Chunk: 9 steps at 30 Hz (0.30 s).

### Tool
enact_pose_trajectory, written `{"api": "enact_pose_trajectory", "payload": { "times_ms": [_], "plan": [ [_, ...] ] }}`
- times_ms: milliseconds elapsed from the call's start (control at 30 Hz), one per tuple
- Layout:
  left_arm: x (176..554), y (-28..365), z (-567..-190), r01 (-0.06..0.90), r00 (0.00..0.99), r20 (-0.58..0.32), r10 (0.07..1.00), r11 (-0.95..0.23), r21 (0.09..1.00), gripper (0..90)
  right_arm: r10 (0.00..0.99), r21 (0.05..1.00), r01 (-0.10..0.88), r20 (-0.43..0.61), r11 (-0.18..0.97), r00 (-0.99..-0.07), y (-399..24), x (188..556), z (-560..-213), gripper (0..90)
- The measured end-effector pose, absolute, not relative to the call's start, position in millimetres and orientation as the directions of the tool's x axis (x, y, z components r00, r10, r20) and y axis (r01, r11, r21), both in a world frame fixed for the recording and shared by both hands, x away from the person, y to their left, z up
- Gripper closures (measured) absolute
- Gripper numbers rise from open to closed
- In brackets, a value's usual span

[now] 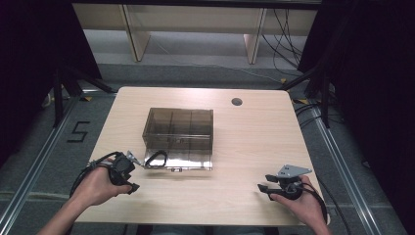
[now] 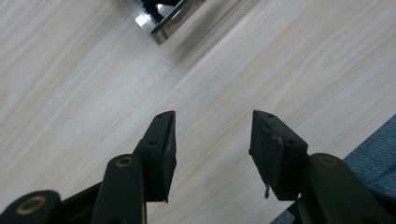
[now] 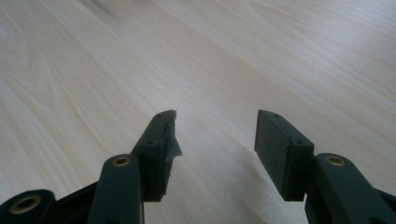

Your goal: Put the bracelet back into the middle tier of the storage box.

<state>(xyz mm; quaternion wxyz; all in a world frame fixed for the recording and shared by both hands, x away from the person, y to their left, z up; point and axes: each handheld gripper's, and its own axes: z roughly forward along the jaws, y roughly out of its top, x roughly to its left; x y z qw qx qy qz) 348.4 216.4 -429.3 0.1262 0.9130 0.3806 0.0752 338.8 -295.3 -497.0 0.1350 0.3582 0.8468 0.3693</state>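
A smoky see-through box (image 1: 178, 137) with several compartments stands in the middle of the wooden table (image 1: 254, 147). A black loop, like a carabiner (image 1: 155, 159), lies at its front left corner. My left gripper (image 1: 133, 172) is just left of that corner, near the table's front left edge, open with nothing between its jaws. In the left gripper view the gripper (image 2: 212, 126) hovers over bare wood, with the box corner (image 2: 161, 18) farther off. My right gripper (image 1: 264, 183) rests at the front right, pointing left, open and empty over bare wood (image 3: 215, 121).
A round cable hole (image 1: 237, 102) sits near the table's far edge. Grey carpet (image 2: 373, 149) shows past the table edge beside my left gripper. Dark stands and cables flank the table on both sides, and wooden furniture legs stand beyond it.
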Motion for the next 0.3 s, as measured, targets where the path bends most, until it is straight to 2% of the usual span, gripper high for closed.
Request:
{"api": "enact_pose_trajectory", "payload": {
  "times_ms": [300],
  "plan": [
    [345.8,226.4,-434.0,0.685,0.687,0.042,0.725,-0.666,0.293,49.9,0.71,0.719,0.518,0.048,0.464,-0.702,-294.9,338.5,-497.1,48.9]
  ]
}}
